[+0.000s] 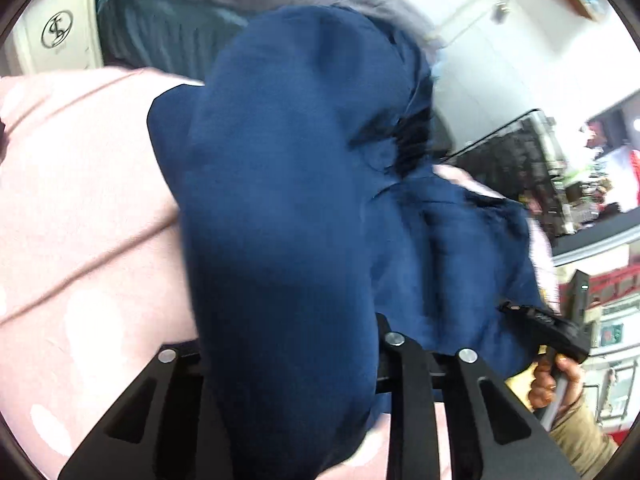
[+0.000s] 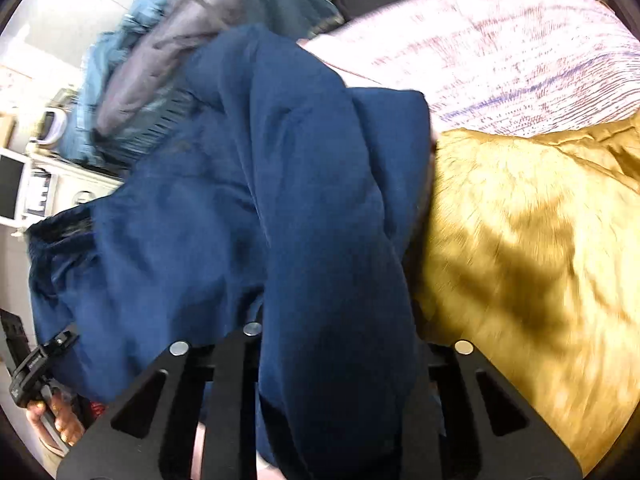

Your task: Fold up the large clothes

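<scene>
Lifting the navy garment (image 1: 288,184) off the pink bedspread (image 1: 80,208), left gripper (image 1: 288,384) and right gripper (image 2: 336,384) each pinching a bunch. Next: spreading it flat, probably, before folding.

White walls (image 1: 492,64), cluttered dark shelves (image 1: 520,160)

Navy garment (image 1: 280,184), mustard cloth (image 2: 520,260) (shiny).
</scene>
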{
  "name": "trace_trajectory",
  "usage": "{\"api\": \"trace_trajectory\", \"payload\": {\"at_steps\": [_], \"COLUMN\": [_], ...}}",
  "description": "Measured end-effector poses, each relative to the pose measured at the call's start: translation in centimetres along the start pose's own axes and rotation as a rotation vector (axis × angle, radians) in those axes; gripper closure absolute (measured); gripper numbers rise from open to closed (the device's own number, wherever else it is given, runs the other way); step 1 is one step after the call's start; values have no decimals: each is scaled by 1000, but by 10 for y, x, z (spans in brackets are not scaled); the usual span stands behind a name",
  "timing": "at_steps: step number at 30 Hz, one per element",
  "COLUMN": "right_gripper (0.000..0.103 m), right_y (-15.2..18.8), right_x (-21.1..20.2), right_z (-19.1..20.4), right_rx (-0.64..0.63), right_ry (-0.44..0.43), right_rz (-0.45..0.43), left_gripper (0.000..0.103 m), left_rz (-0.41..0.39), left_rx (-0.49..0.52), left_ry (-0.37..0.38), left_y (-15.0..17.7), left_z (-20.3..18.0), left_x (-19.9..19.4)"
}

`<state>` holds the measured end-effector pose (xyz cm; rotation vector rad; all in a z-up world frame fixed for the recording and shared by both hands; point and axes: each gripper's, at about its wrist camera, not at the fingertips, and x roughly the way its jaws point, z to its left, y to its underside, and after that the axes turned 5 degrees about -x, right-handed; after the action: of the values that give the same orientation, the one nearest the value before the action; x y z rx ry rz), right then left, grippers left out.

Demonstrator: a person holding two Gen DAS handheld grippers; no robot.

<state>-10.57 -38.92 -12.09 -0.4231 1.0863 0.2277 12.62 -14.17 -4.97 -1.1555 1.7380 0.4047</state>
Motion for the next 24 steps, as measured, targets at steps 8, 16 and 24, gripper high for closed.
{"api": "trace_trajectory", "payload": {"at_steps": [8,16,24], "right_gripper": [83,84,84], "right_y": [62,93,88], "right_x": [-64,-94,-108], "right_z": [43,110,349], "right_rx": [-135,-261,-630], "right_ry": [-85,-150,-331], "right_rz": [-39,-27,-85], "left_gripper": [82,84,85], "left_rz": [-36,-162,-499], "left_rx": [11,-98,-174], "left_ry": [-12,26,-12], "left_y": [66,80,80], "left_z": [-25,41,164], "left_x": [-53,-145,-334]}}
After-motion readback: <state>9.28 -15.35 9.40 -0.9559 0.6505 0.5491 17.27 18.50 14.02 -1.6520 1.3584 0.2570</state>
